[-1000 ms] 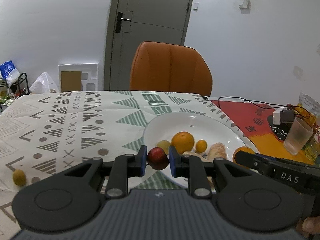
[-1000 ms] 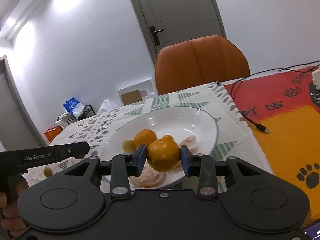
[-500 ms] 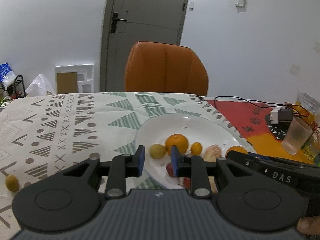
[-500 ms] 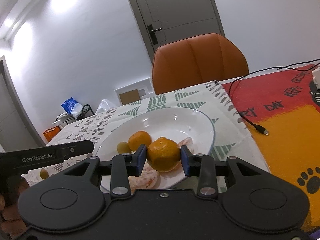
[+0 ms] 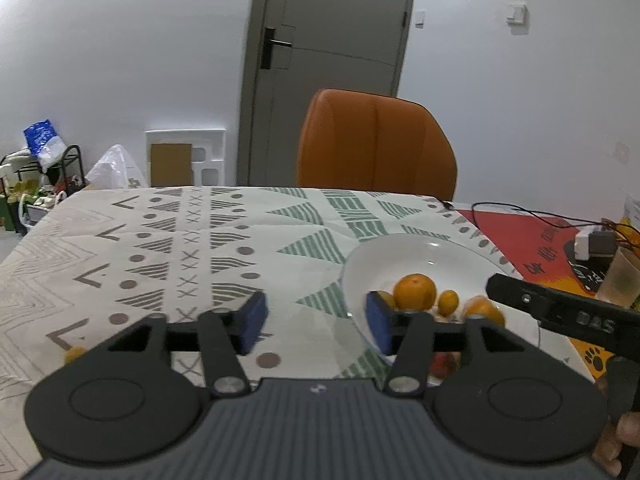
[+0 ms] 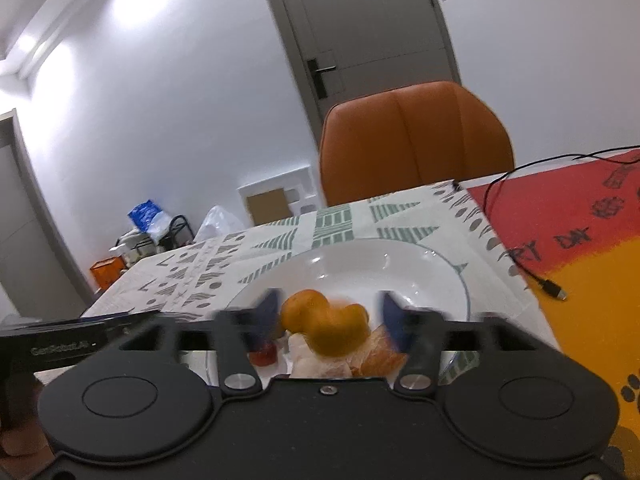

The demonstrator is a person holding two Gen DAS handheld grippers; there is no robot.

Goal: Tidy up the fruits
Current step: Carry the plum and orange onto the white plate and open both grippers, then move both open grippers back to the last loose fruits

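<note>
Fruit sits gathered in the shallow white ceramic plate (image 5: 436, 252) on the desk, which is covered by a pale cloth printed with grey and green triangles (image 5: 192, 248). In the left wrist view the left gripper (image 5: 316, 322) hangs over the cloth at the plate's near-left rim, its blue-padded fingers (image 5: 252, 320) spread wide with nothing between them. Beyond its right finger lie a round orange mandarin (image 5: 414, 291), a small yellow-orange kumquat (image 5: 448, 302) just beside it, and another orange fruit (image 5: 484, 312) partly hidden by the black body of the other tool. A small yellow fruit (image 5: 73, 355) lies alone on the cloth, well apart from the plate, at the left.

In the right wrist view the right gripper (image 6: 329, 314) is over the plate with its fingers wide apart; a blurred orange mandarin (image 6: 340, 330) shows between them, touching neither pad. A red fruit (image 6: 263, 356) and pale peeled segments (image 6: 376, 360) lie in the plate below.
</note>
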